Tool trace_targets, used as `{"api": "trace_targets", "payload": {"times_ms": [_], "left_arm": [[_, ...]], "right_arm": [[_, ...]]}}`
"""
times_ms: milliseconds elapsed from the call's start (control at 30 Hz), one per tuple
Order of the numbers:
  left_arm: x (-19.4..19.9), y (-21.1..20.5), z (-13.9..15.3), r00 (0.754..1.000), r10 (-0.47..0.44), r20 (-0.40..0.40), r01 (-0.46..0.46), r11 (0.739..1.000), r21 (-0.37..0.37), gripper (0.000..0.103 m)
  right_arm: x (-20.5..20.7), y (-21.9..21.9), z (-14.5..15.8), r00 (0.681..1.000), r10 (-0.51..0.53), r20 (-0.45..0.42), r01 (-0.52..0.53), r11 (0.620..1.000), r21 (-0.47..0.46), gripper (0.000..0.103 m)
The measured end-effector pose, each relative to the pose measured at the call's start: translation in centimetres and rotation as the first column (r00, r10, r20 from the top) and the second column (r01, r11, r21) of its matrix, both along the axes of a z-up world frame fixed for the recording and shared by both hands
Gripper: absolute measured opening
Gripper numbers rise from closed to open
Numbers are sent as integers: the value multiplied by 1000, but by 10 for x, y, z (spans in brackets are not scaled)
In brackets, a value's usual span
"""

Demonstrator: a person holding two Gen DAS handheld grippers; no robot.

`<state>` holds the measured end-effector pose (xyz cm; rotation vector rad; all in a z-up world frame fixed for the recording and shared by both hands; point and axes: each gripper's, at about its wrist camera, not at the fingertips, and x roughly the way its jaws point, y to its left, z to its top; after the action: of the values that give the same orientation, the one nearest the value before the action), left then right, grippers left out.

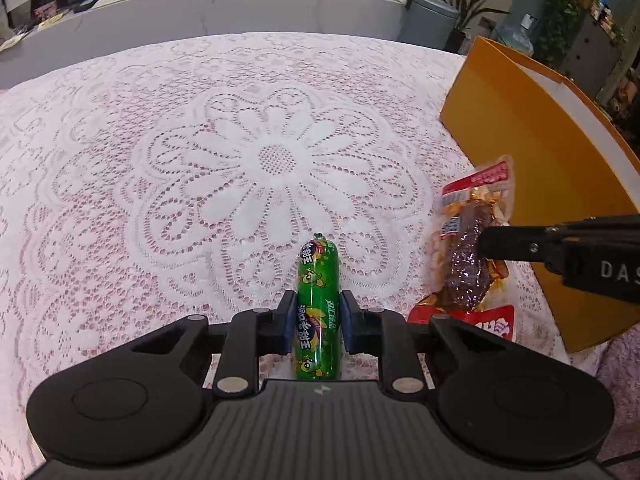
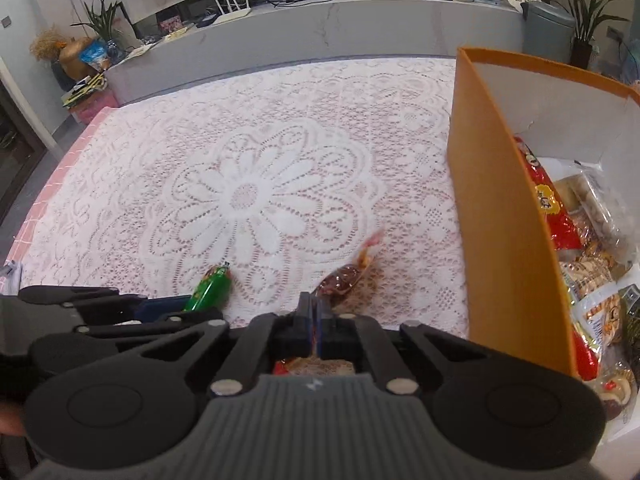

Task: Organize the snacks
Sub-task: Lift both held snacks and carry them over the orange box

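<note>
The green sausage stick (image 1: 318, 308) lies lengthwise between the blue pads of the left hand-held gripper (image 1: 318, 320), which stands narrowed around its middle; the pads look pressed to its sides, its far tip pointing out over the lace tablecloth (image 1: 240, 160). Just beside the sausage, toward the orange box (image 1: 520, 148), the clear packet of brown dried meat (image 1: 468, 256) hangs tilted with its far end raised off the cloth, held by the right hand-held gripper (image 2: 314, 312), whose pads are pinched fully together on the packet's near edge; the packet's body juts forward past the fingertips and looks motion-blurred. The box stands at the cloth's edge on that same side, its tall orange wall close to the packet and its open top showing a pile of red and clear snack bags (image 2: 592, 264) inside. On the far side of the sausage from the box, the cloth-covered worktop lies wide and flat, running out to its pink border (image 2: 44, 196). Beyond the cloth's far edge a grey counter (image 2: 360, 28) carries more packets, with potted plants (image 2: 584, 12) near the box's far corner.
</note>
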<state>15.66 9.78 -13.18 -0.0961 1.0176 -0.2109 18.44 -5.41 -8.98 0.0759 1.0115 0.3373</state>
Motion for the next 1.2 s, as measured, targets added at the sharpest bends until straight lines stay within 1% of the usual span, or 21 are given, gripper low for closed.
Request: {"api": "trace_targets", "payload": {"times_ms": [167,367,500,567,600,667,700,733,767,800,833,867,900,933,1067,1200], "left_arm": [[-9,2,19,999,24,23,-22,998,-53,24],[-16,-1,49,998,36,59,-30,995,-95,24],[-16,-9,70,994,24,106,-16,997,-74,24],[-18,-13,73,994,19,112,-11,998,-70,24],[-20,-15,72,994,14,112,-6,997,-71,24],[-24,-18,68,994,14,107,-7,998,-69,24],[-27,-18,65,994,17,106,-10,998,-68,24],[-30,-18,61,995,19,102,-12,998,-67,24],[-31,-18,58,995,19,95,-13,998,-67,24],[-33,-17,56,996,20,91,-13,998,-67,24],[-35,-16,53,996,21,87,-15,998,-67,24],[-36,-15,52,996,24,84,-19,998,-67,24],[-38,-13,51,996,27,83,-21,997,-68,24],[-38,-11,51,996,27,84,-22,997,-70,24],[-39,-6,49,996,29,87,-22,997,-79,24],[-38,0,44,996,33,81,-25,995,-99,24]], "right_arm": [[-5,-9,7,1000,19,13,-19,999,36,0],[-11,-15,36,994,65,83,-70,995,66,0],[-13,-22,58,987,90,132,-96,994,45,0],[-11,-26,60,989,91,119,-96,995,41,0],[-10,-27,57,992,97,84,-101,994,51,0],[-13,-31,47,997,69,21,-71,994,85,1],[-18,-30,41,999,52,6,-52,995,80,8],[-22,-28,34,999,41,-4,-41,997,67,20],[-27,-25,28,1000,30,-8,-29,998,57,30],[-33,-22,22,1000,18,-6,-18,999,49,46],[-37,-19,17,1000,4,5,-4,999,33,50],[-42,-15,10,999,-23,24,23,1000,-1,50],[-45,-13,4,998,-57,35,58,998,-30,57],[-46,-12,-2,995,-91,40,92,995,-40,62],[-45,-8,-26,971,-237,18,238,971,-22,67],[-39,4,-43,950,-312,11,312,948,-60,79]]}}
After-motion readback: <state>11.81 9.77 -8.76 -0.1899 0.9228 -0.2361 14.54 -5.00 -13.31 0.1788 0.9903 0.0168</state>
